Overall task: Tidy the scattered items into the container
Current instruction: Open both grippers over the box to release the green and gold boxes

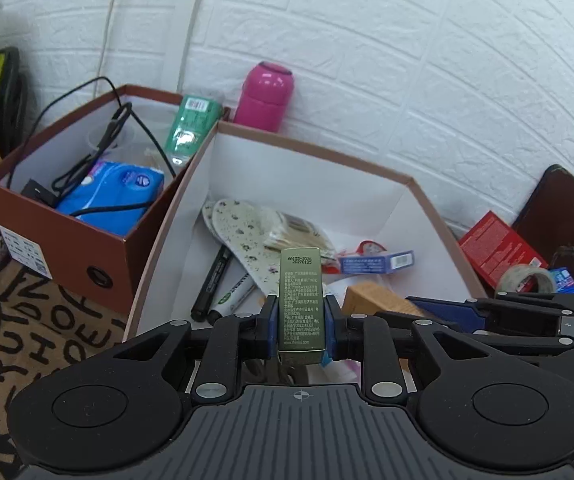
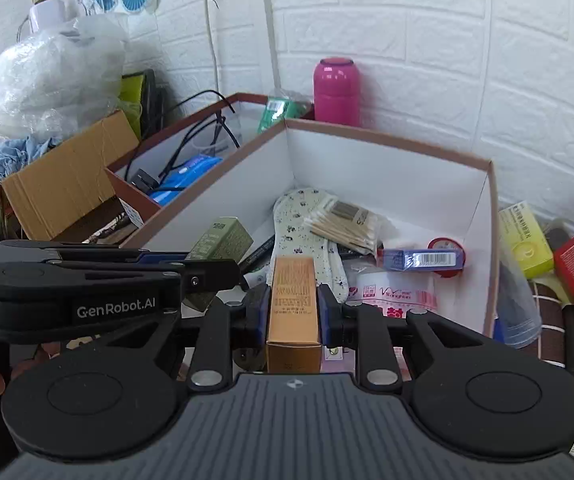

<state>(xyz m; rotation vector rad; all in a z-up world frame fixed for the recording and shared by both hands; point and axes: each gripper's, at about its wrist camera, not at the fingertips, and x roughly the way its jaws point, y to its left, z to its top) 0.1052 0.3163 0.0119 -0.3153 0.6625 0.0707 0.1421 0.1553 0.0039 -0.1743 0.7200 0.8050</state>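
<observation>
Brown cardboard forms the left box [image 1: 67,236], which carries a white sticker label on its end and holds black cables and a blue tissue pack [image 1: 115,192]; a green packet with a barcode [image 1: 193,128] leans at its far corner. A pink flask [image 1: 265,96] stands behind, against the white brick wall.

Just beside it on the right sits the open white-lined container [image 1: 315,148]. Inside lie two markers [image 1: 223,284], a speckled insole [image 1: 243,236], a bundle of cotton swabs [image 2: 343,222], a blue carton with a barcode [image 2: 423,259] and a plastic bag printed in red Chinese characters [image 2: 395,294].

The left tool [image 1: 301,320] is clenched on an olive-green carton [image 1: 301,300] held over the container's near edge; its face carries small Chinese print, date digits at the top too small to read surely, and a web address at the bottom. In the right wrist view that tool's body reads "GenRobot.AI".

The right tool [image 2: 293,308] is clenched on an orange carton [image 2: 293,308] with rows of fine text, also over the near edge of the container.

Outside to the right lie a yellow-green box [image 2: 527,244], a red box [image 1: 499,248] and a roll of clear tape [image 1: 527,278].
</observation>
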